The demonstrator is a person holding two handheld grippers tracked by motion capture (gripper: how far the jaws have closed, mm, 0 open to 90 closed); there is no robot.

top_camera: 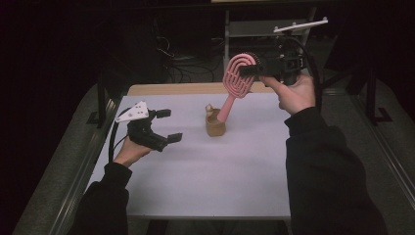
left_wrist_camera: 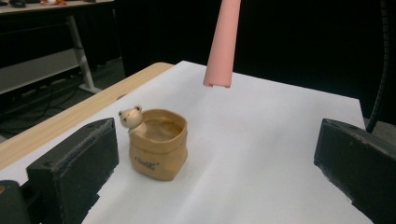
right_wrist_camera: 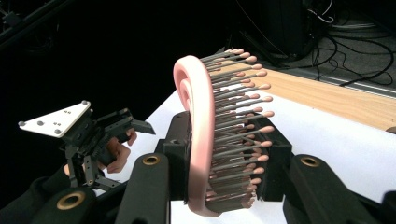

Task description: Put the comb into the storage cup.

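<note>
White counter point(top_camera: 205, 181), dark room. Right gripper point(top_camera: 254, 68) up high, fingers pinching pink hairbrush point(top_camera: 236, 78), handle hanging above bear pot point(top_camera: 215, 125). Left gripper point(top_camera: 166, 126) low beside, fingers spread wide.

In your left gripper view the top edge cuts off the brush point(left_wrist_camera: 220, 44), leaving just its handle end. The writing on the pot point(left_wrist_camera: 159, 145) is too small to read. In your right gripper view the jaws hide the lower brush head point(right_wrist_camera: 205, 140), and the table's point(right_wrist_camera: 327, 135) right corner runs off-frame.
</note>
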